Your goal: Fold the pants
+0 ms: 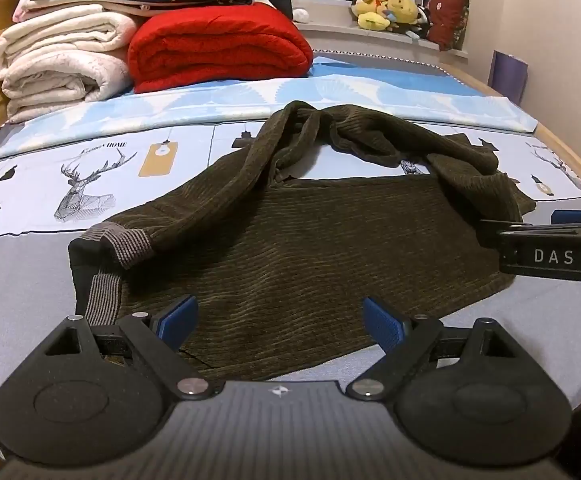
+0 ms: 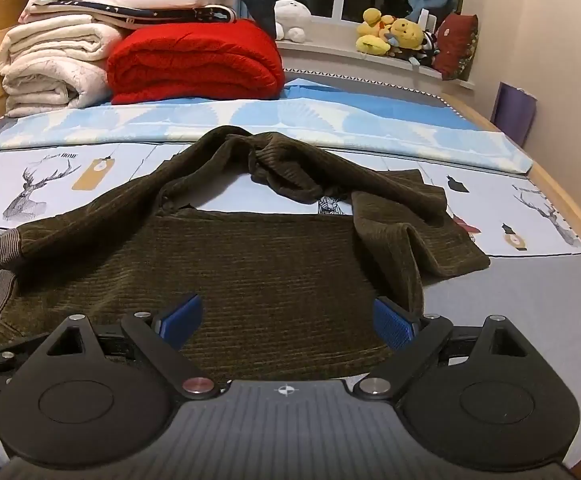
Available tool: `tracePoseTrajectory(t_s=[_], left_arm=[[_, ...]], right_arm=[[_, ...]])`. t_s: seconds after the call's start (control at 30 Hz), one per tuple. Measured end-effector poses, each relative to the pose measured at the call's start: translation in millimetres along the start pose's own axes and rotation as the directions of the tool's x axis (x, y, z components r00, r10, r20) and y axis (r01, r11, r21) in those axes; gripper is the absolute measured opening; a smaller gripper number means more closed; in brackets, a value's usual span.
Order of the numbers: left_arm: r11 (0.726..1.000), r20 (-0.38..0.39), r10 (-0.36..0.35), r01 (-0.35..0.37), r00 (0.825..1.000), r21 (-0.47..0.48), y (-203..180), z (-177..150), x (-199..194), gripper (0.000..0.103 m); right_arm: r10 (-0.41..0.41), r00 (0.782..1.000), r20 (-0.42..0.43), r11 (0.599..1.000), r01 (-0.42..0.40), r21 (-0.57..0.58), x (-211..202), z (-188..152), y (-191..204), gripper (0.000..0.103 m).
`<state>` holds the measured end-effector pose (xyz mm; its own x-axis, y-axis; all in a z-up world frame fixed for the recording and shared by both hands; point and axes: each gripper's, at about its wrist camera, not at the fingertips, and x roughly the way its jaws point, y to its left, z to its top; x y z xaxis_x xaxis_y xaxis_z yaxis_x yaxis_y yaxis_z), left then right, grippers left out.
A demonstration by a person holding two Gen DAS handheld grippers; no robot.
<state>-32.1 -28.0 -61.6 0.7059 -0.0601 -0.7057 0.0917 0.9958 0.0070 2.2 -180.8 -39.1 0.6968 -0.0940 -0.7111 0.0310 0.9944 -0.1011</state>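
Dark olive corduroy pants (image 1: 290, 256) lie on the bed, the legs looped back in a crumpled arc, and a grey ribbed cuff (image 1: 126, 244) lies at the left. My left gripper (image 1: 280, 326) is open and empty just above the pants' near edge. My right gripper (image 2: 286, 322) is open and empty over the near right part of the pants (image 2: 274, 272). It also shows at the right edge of the left wrist view (image 1: 550, 248). The folded-over leg end (image 2: 430, 240) lies just beyond its right finger.
Folded white blankets (image 1: 58, 60) and a red quilt (image 1: 218, 48) are stacked at the far left of the bed. Plush toys (image 1: 390, 10) sit on the windowsill. A folded blue sheet (image 1: 330, 96) lies behind the pants. A wooden bed rail (image 2: 570, 208) runs along the right.
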Motion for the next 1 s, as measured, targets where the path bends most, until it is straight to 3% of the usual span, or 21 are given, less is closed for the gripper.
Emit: tracePoseTrajectory(t_s=[1.0], left_arm=[[1.0,-0.002,-0.002,0.002,1.0,-0.003,2.3,0.0,0.1,0.092]], right_arm=[[-0.007,1.0,-0.004,1.0,0.007,-0.004,4.0,0.7,2.0,0.093]])
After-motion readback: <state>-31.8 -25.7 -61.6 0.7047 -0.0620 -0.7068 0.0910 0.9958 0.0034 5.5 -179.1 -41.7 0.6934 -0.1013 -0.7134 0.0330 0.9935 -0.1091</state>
